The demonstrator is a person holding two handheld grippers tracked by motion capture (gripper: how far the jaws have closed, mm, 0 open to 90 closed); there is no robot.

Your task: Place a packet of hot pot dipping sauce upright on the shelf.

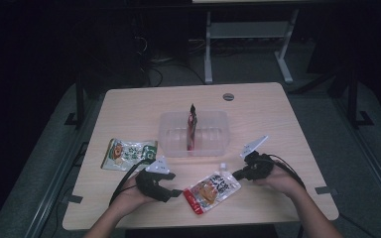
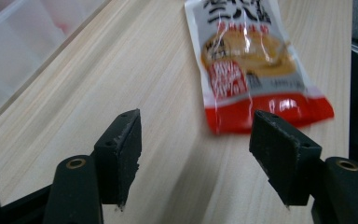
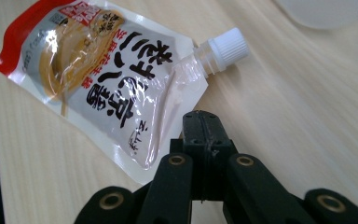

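Pouch (image 1: 212, 191) lies flat on the tabletop (image 1: 278, 114) between both grippers: left gripper (image 1: 177, 193) jaws wide apart, empty; right gripper (image 1: 236, 174) jaws fully closed, empty, near the cap (image 3: 225, 45).

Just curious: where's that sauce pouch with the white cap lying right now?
In the high view, the sauce pouch lies flat on the table's near edge, between the left gripper and right gripper.

Table (image 1: 129, 106): spouted pouch (image 1: 212, 191), green packet (image 1: 128, 153) (flat), clear tub (image 1: 218, 141).
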